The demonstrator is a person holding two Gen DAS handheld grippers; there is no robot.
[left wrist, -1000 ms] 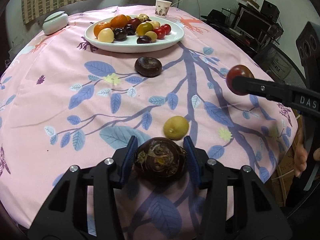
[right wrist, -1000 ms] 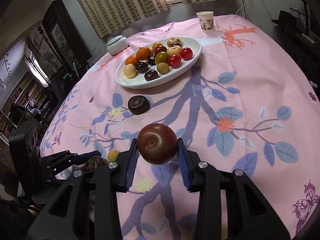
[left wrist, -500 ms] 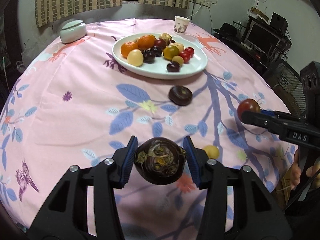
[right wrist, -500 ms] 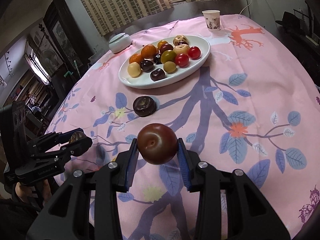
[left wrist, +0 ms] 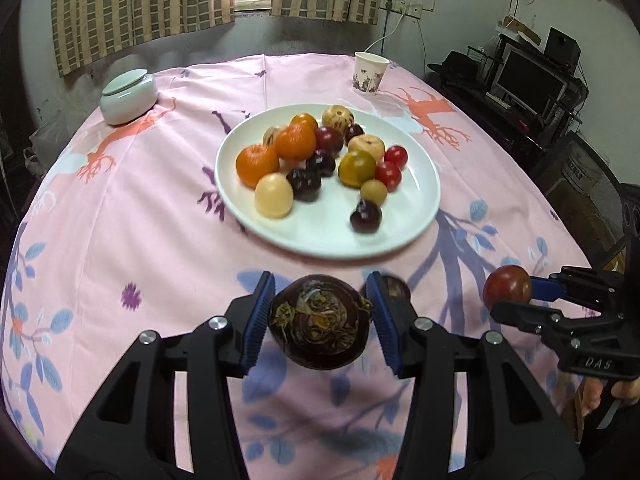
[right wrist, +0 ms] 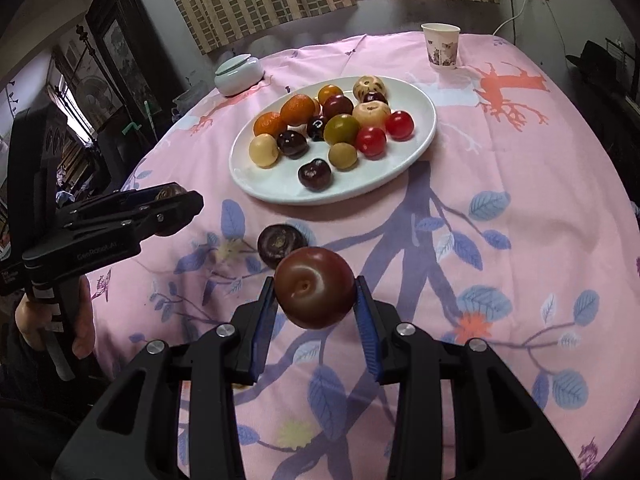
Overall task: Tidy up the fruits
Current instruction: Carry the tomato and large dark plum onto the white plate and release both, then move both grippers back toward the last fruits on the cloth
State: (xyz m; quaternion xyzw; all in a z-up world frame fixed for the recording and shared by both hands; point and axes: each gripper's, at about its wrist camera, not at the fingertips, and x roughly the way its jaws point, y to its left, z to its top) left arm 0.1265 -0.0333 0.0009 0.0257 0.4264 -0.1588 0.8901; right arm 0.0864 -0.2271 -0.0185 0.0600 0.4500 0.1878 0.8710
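A white plate (left wrist: 420, 208) sits on a pink tablecloth (left wrist: 152, 240) patterned with blue leaves.

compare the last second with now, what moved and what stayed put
Both hand-held grippers carried their fruit toward the white oval plate, which now looms nearer. The left hand-held gripper rose with the dark purple round fruit from beside the small yellow fruit; the right hand-held gripper kept its reddish-brown plum. The flat dark fruit on the pink cloth stayed put.

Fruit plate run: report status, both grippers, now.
Left gripper shut on dark water chestnut. Right gripper shut on reddish plum. White plate ahead, crowded. Loose chestnut on cloth before it.
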